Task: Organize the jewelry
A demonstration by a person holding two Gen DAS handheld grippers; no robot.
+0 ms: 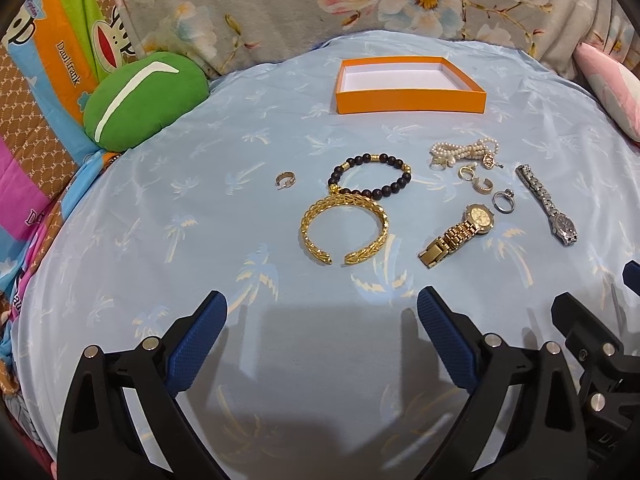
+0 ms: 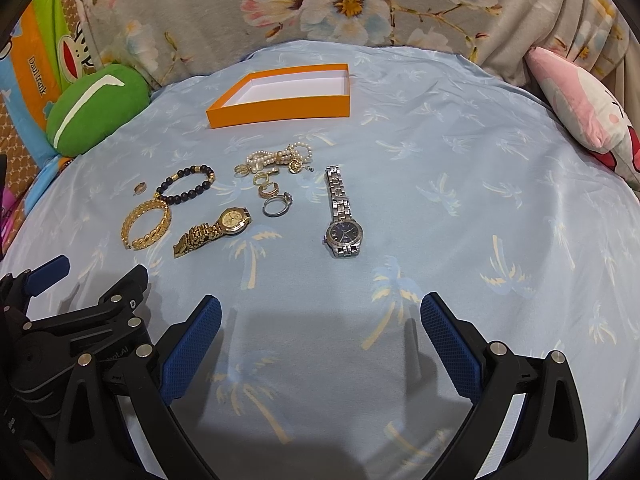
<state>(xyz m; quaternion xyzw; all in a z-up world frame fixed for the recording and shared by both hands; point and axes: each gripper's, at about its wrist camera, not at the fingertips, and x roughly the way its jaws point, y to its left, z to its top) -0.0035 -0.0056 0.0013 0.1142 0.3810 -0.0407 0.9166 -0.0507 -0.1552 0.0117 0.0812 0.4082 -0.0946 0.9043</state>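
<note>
An empty orange box [image 1: 412, 100] [image 2: 280, 110] with a white inside sits at the far side of the blue sheet. In front of it lie a gold cuff bangle [image 1: 345, 229] [image 2: 146, 222], a black bead bracelet [image 1: 370, 176] [image 2: 186, 184], a small ring [image 1: 285, 180] [image 2: 139, 188], a gold watch [image 1: 460, 234] [image 2: 214, 230], a silver watch [image 1: 548, 204] [image 2: 341, 212], a pearl strand [image 1: 466, 152] [image 2: 276, 158], small gold earrings [image 1: 474, 178] and a silver ring [image 1: 503, 201] [image 2: 276, 205]. My left gripper [image 1: 322, 320] is open and empty, short of the bangle. My right gripper [image 2: 320, 320] is open and empty, short of the silver watch.
A green cushion [image 1: 144, 96] [image 2: 94, 108] lies at the left edge of the sheet, a pink plush [image 2: 580, 108] at the right. Floral fabric [image 1: 360, 0] rises behind the box. Cartoon-print bedding [image 1: 48, 80] lies to the left.
</note>
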